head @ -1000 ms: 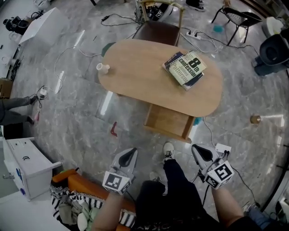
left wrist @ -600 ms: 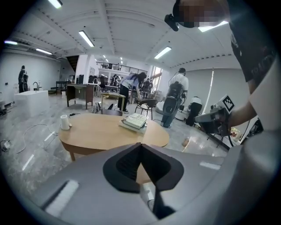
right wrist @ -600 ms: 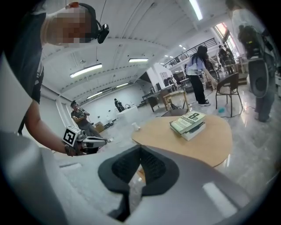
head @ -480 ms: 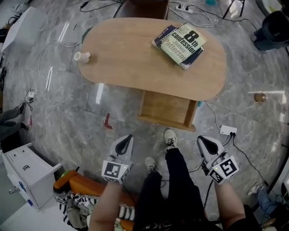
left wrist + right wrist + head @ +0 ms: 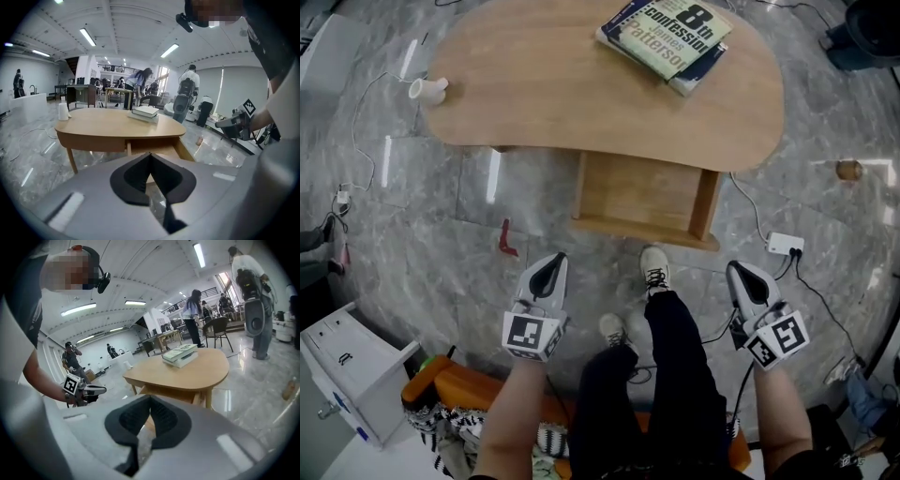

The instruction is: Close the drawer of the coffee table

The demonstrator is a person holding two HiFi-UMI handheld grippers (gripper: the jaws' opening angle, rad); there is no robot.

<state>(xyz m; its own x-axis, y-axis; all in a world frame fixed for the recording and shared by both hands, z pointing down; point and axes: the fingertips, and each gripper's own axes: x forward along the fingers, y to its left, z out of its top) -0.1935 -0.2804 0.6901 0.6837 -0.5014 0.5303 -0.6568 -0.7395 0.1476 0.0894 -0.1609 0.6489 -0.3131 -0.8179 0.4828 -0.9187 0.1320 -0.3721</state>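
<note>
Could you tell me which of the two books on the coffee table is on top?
The pale 8th Confession book is on top; the dark blue book peeks out beneath it.

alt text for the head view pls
Looking down on a coffee table with its drawer pulled open toward the person, whose left gripper and right gripper, both shut and empty, are short of the drawer front. A stack of books and a small white cup sit on top.

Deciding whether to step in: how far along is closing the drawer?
Done: nothing; the drawer juts open from under the coffee table. In hand: nothing; the left claw and right claw are shut, empty, short of it. Left: reach the drawer front, push it in.
</note>
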